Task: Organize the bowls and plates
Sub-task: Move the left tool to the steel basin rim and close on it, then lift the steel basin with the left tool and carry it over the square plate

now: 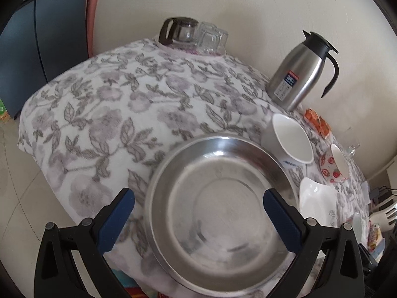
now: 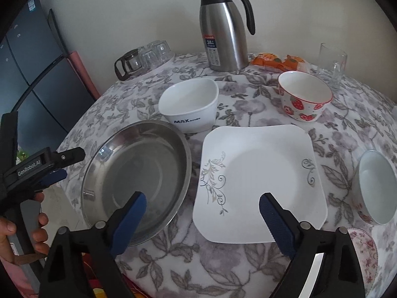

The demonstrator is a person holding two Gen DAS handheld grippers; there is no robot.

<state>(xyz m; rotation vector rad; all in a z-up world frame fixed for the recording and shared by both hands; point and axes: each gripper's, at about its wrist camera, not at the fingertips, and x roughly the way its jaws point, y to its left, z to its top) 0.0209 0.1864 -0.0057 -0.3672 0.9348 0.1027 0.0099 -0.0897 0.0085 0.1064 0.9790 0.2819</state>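
Steel bowl on the floral cloth, just ahead of the left gripper, spread wide and empty. White square plate just ahead of the right gripper, likewise released, nothing between the pads

Both grippers tilt downward with jaws spread wide — left gripper, right gripper — nothing between the pads. A hand grasps the left gripper's handle.
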